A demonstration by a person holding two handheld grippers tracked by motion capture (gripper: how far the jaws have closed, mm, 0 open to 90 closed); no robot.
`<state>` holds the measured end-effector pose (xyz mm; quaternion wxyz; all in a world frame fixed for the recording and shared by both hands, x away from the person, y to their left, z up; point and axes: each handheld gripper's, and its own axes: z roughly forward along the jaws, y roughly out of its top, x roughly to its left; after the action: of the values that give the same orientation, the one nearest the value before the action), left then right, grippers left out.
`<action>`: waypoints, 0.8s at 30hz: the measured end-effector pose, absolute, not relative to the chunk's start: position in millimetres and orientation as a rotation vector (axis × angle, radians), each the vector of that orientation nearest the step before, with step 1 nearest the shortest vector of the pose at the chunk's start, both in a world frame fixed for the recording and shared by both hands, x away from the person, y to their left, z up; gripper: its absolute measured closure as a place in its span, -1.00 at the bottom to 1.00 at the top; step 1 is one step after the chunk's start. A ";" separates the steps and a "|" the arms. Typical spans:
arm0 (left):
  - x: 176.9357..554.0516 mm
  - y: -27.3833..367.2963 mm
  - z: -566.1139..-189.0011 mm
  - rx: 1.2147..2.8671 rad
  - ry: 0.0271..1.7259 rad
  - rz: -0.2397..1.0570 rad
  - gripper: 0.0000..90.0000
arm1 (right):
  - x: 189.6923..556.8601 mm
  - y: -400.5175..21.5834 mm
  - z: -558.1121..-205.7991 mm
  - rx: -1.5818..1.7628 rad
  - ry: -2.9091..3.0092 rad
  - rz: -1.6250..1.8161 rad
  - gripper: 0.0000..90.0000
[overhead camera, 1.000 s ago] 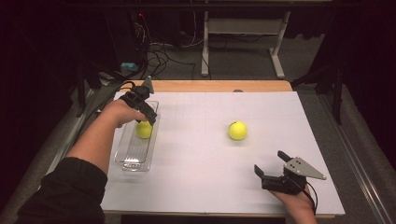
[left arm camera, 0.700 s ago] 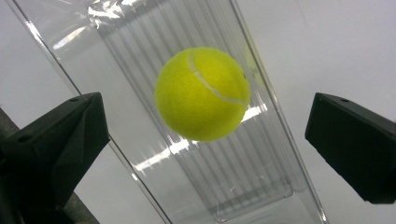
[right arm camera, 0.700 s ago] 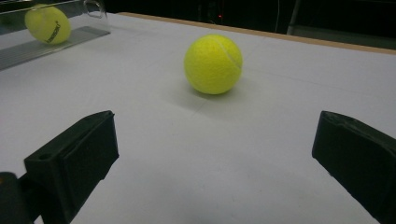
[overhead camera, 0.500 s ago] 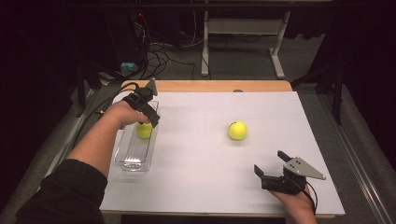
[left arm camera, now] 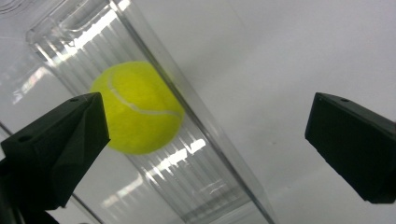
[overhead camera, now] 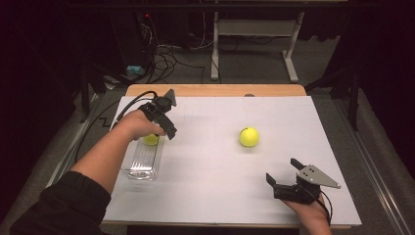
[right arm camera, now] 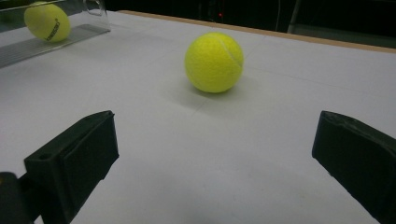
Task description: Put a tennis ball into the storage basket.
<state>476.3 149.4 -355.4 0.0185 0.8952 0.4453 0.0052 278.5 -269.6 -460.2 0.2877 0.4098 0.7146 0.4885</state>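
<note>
While the left claw [overhead camera: 169,133] hangs above the far end of a clear plastic tray [overhead camera: 139,166], its jaws stand wide apart and hold nothing. One yellow tennis ball [overhead camera: 150,139] lies inside that tray, at the end farthest from the person, just beside the claw's tips in the high view. From the left gripper view the same ball [left arm camera: 137,108] rests on the tray's ribbed floor, closer to the left jaw than the right, and neither jaw touches it. The tray [left arm camera: 205,154] runs slantwise across that view, with the bare white table [left arm camera: 280,56] beyond its long wall.

A second tennis ball [overhead camera: 249,137] sits in the open on the table [overhead camera: 220,166], right of centre and well apart from the tray. The right claw [overhead camera: 284,177] rests low near the front right corner of the table, jaws spread and empty, pointing roughly toward the loose ball. Seen along those jaws, the loose ball [right arm camera: 214,61] lies ahead between them but well beyond their tips, and the ball in the tray [right arm camera: 47,21] shows at the far upper left
</note>
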 end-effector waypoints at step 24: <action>434.3 90.3 -359.4 2.846 1.131 -0.043 -0.98 | 279.5 -269.3 -461.2 1.088 1.916 1.304 -0.99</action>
<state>434.3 90.3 -359.4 0.0394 0.9285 0.3691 -0.0140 279.5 -269.3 -461.2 0.2865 0.4071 0.7170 0.4880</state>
